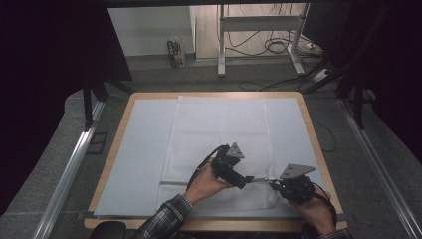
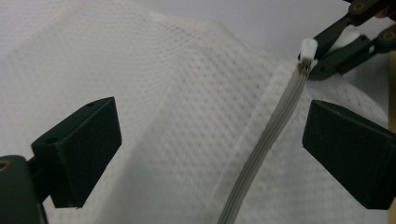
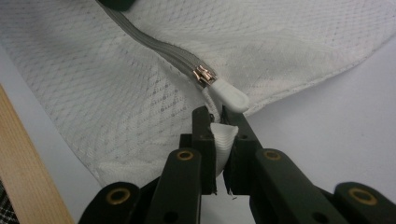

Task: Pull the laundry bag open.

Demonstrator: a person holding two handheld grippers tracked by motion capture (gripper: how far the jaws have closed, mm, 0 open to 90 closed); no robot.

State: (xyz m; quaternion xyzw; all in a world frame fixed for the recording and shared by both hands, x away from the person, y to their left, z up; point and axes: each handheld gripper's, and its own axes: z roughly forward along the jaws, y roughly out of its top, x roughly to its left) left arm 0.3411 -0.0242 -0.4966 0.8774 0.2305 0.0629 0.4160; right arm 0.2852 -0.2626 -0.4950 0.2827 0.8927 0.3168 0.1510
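On the table [image 1: 127, 112], near the front edge, lies a white mesh bag [image 1: 219, 129] with a grey zip [image 2: 264, 149] along its near side. At the right end of the zip, the right gripper [image 3: 221, 125] is pinched shut on a little fold of the bag's corner, just beside the white zip pull [image 3: 227, 97], so that end is held firm. The left gripper [image 2: 210, 140] hangs over the zip with its jaws wide apart, one on each side of the grey strip, and it is not touching anything yet. The slider [image 3: 204, 75] sits at the far right end, close to the right gripper. The job looks like working the zip, so the best way is to keep the right side pinched tight and steady, so the bag cannot slide. Then bring the left one down slowly onto the white pull, close on it squarely, and tug straight along the zip, not up. A crooked pull could snag the mesh or slip off the small tab.
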